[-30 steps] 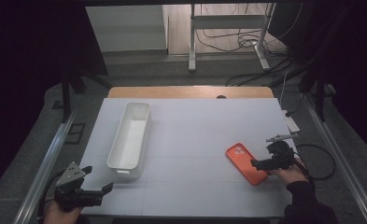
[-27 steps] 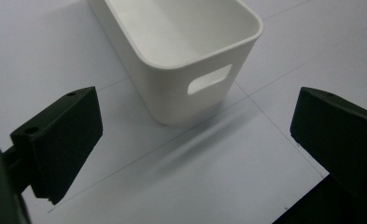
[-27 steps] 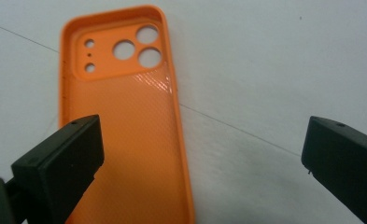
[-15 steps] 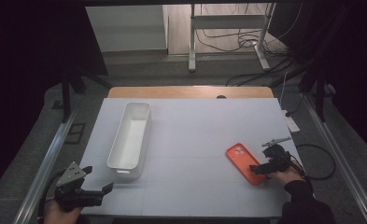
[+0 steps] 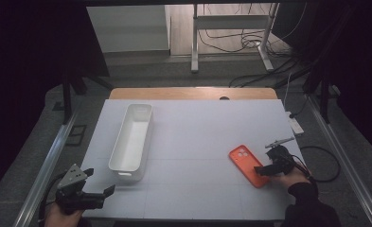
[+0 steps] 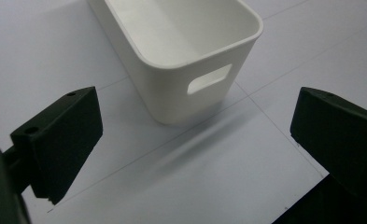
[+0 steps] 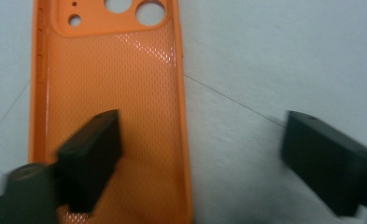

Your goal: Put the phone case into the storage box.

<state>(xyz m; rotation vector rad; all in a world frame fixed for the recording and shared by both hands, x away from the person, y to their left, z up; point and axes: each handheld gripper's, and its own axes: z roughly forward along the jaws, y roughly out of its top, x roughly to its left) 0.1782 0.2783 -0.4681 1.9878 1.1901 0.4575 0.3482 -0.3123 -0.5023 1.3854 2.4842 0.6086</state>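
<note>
While the jaws of the right tool have just been closing, they are not yet clamped: the orange phone case edge is straddled between them, so grasping seems begun.

On your table, covered in white with a wooden strip at the far edge, a long white bin stands at the left, handle cutout facing you. Cables lie on the floor beyond.
</note>
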